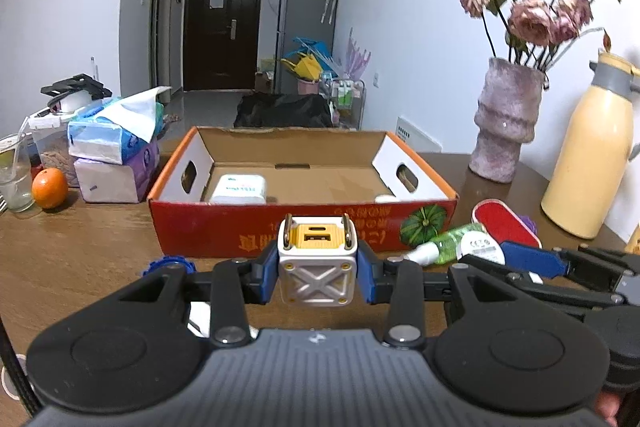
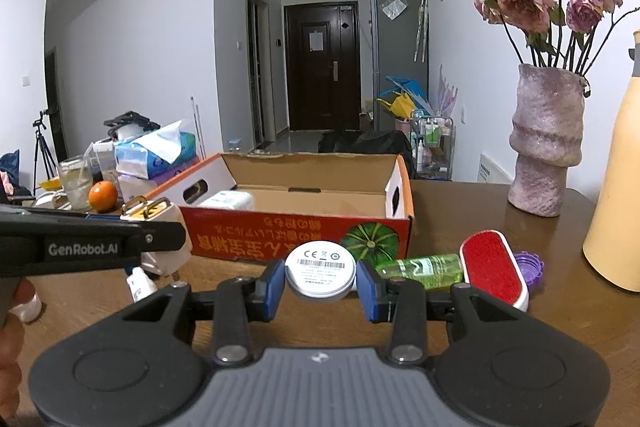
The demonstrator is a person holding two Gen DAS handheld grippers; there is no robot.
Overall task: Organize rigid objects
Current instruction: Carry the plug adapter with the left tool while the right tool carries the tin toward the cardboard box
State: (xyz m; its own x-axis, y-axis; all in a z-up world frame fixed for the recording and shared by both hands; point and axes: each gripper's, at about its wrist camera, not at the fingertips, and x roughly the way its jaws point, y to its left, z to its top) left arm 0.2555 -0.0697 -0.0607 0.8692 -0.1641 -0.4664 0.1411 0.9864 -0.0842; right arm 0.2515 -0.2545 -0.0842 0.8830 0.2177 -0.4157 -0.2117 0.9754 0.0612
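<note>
Left wrist view: jaws clamp a white cube charger (image 1: 317, 267), yellow-faced; right jaws hold a round white puck (image 2: 321, 271).

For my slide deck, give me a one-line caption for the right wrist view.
Right gripper holds a round white labelled disc before the red cardboard box on the brown wooden table.

One box (image 1: 280, 227), two tissue packs (image 1: 108, 139).

We see even, cool indoor light, soft shadows, mild sheen on the brown wooden counter (image 1: 80, 259). Fisheye bends walls toward dark corners; dried pink roses (image 1: 532, 19) at two o'clock blur.
</note>
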